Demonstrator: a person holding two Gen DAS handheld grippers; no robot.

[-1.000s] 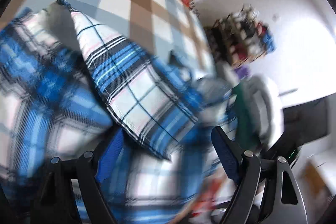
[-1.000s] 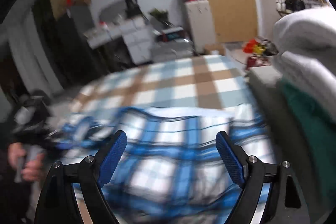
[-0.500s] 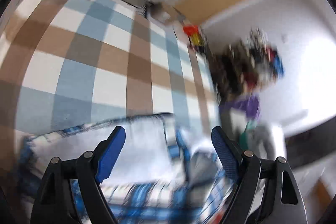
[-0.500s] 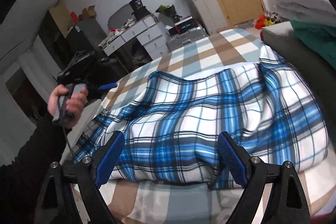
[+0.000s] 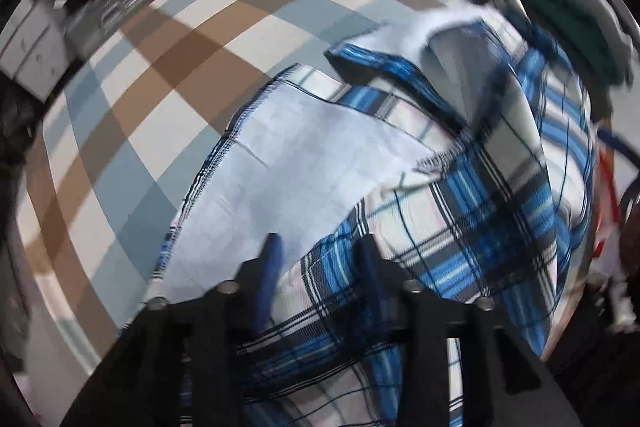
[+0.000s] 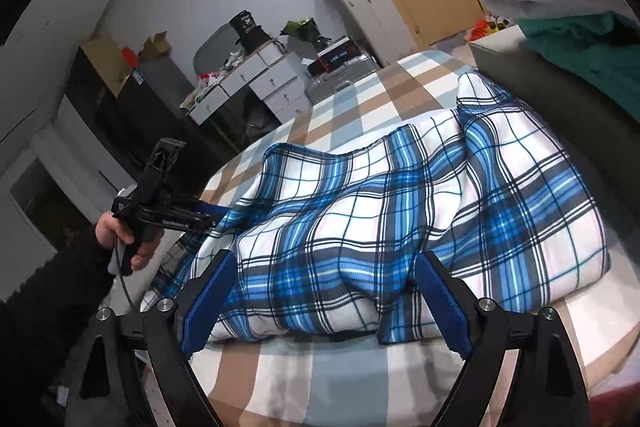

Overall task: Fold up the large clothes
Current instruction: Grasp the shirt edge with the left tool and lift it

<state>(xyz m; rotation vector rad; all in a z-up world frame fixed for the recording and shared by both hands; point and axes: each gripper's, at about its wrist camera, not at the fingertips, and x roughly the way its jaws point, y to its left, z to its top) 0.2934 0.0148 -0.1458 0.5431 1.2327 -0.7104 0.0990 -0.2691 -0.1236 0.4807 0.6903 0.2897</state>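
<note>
At the far left of the right wrist view a hand (image 6: pixel 120 239) in a dark sleeve grips the handle of the left gripper (image 6: pixel 212 215), whose blue tips reach into the left edge of the plaid garment (image 6: pixel 400 227). In the left wrist view that gripper (image 5: pixel 320 259) points steeply down at the cloth; its jaws have just been closing and now stand narrow with a fold of the plaid fabric pinched between the blue pads (image 5: pixel 270 267). I take this as a hold on that edge so it can be lifted over for a fold. To the left of that fold the pale inner side (image 5: pixel 300 163) of the fabric is turned up, its stitched hem running towards the upper middle of the frame. The garment lies bunched, not flat, across the middle of the checked bedspread (image 6: pixel 352 99), which serves as the folding surface. Low in the centre of the right wrist view, the right gripper (image 6: pixel 320 303) hovers just short of the near edge, jaws wide and empty, probably lining up for its own pinch. At upper right, grey and green clothes (image 6: pixel 560 11) are stacked out of the way.
</note>
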